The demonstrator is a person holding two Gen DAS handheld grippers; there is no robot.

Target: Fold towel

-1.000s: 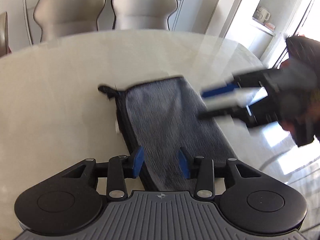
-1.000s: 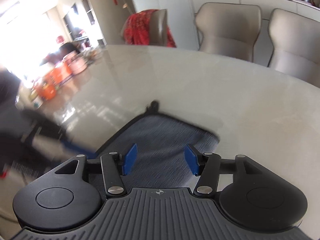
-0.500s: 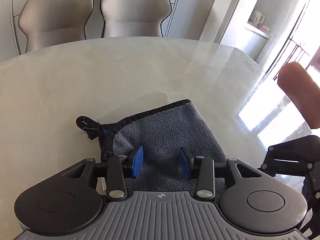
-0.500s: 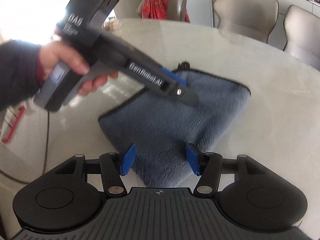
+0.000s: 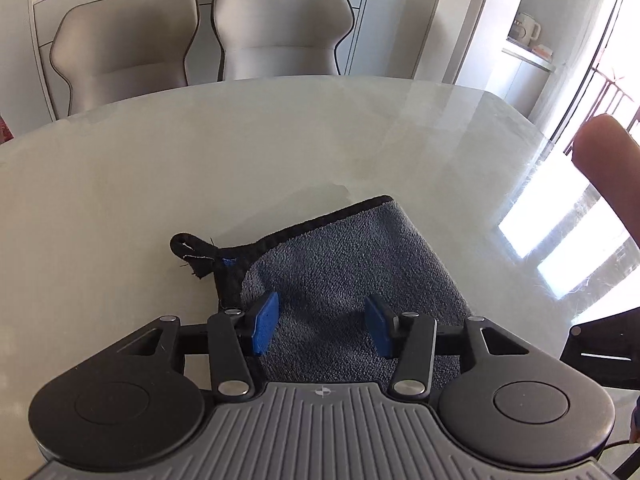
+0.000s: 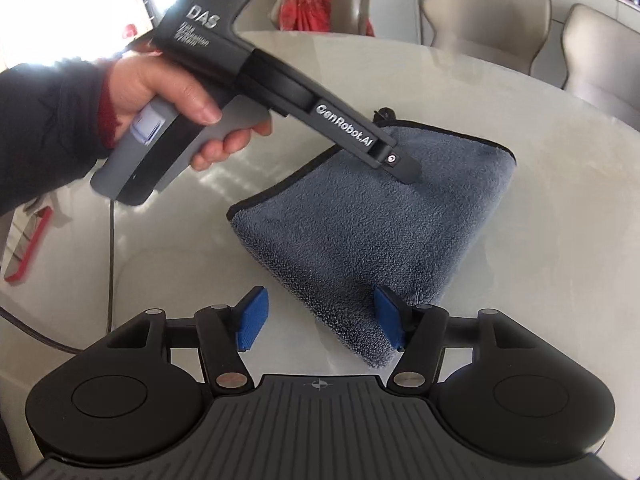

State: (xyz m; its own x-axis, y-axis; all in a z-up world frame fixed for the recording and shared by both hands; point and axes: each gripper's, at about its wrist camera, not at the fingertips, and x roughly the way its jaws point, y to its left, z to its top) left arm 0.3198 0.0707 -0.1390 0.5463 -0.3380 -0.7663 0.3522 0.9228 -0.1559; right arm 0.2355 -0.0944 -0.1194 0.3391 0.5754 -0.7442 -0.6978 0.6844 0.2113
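A grey-blue towel (image 6: 368, 216) with black trim lies folded on the pale glossy table (image 6: 540, 184). It also shows in the left wrist view (image 5: 344, 264), with its black hanging loop (image 5: 192, 250) at the far left corner. My left gripper (image 5: 322, 328) is open, fingers spread over the towel's near part. In the right wrist view its fingers (image 6: 404, 168) rest on or just above the towel's far half. My right gripper (image 6: 320, 318) is open and empty, just off the towel's near corner.
Two beige chairs (image 5: 200, 36) stand at the table's far side. Another chair with a red cloth (image 6: 320, 4) stands at the table's far left in the right wrist view. A cable (image 6: 110, 264) hangs from the left gripper's handle. A bright window (image 5: 592, 208) is at the right.
The right gripper has pulled back from over the towel to beside its near corner. The left gripper has come down close over the towel. Both stayed open.
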